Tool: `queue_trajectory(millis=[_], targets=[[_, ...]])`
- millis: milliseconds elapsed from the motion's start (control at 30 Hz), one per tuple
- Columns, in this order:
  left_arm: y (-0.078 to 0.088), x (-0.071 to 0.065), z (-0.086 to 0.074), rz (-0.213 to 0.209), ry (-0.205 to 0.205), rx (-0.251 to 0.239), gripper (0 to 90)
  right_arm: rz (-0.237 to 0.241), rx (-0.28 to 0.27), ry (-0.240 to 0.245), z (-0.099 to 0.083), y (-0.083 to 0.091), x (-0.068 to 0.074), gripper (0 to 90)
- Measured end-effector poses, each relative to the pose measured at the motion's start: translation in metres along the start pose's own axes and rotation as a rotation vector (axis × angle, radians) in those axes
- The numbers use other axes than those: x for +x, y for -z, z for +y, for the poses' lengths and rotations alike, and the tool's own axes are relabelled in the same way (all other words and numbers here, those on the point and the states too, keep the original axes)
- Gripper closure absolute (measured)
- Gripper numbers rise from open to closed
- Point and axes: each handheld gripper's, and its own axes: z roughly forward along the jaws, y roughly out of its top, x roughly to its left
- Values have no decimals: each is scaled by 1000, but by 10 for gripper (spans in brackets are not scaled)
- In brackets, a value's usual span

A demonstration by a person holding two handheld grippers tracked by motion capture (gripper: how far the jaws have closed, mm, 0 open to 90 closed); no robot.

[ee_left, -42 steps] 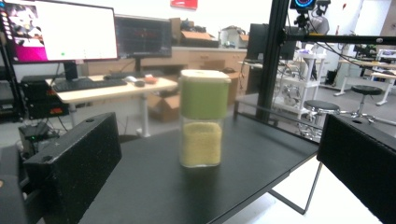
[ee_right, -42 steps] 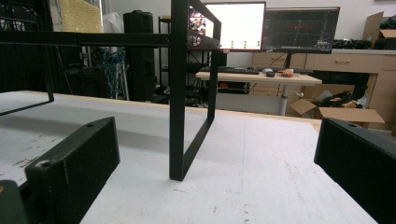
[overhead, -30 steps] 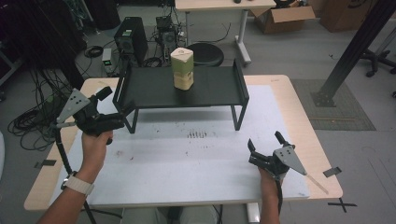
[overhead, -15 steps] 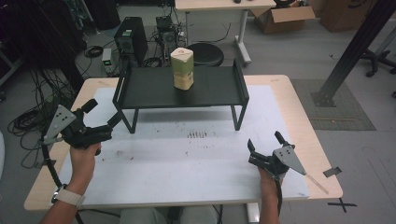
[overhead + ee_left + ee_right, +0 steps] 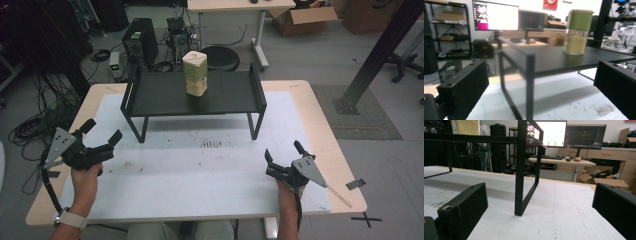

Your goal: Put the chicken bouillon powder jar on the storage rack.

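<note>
The table (image 5: 320,107), wooden at its edges, carries a white mat (image 5: 200,165) that covers most of its top and lies bare across its middle and front. A black raised shelf (image 5: 165,95) with low side rails stands on thin legs at the far side of the mat, with open room beneath it and along its flat deck to either side of what it bears. On that deck, a little left of centre, a canister (image 5: 195,74) stands upright, well apart from both tools; through its clear lower half in the left gripper view a pale yellow fill shows, below a green band and cream lid. The left gripper (image 5: 102,136) is held over the mat's left edge, its jaws spread wide and empty, aimed toward the shelf's near left leg. The right gripper (image 5: 283,154) sits low near the front right of the mat, jaws likewise spread with nothing between them.
</note>
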Motion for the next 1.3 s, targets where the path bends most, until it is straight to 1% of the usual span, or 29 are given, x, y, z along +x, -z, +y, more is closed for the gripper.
queue_trajectory(millis=[100,400,567,700,967,1000,1067,1300], targets=[[1,3,-9,12,11,7,2,0,-1,-1,0,0,0,0],[3,9,-29,42,17,37,2,0,-2,7,0,0,1,0],[4,12,-44,63,33,60,2,1,0,10,0,0,1,0],[5,13,-56,90,46,76,2,1,1,10,0,0,1,0],[6,17,-76,124,62,109,3,-1,2,15,0,0,1,0],[7,17,-78,127,66,110,3,-1,2,15,0,0,1,0],[7,16,-78,134,58,102,5,-1,3,16,0,0,1,0],[8,14,-79,132,37,97,4,-1,4,17,0,0,2,0]])
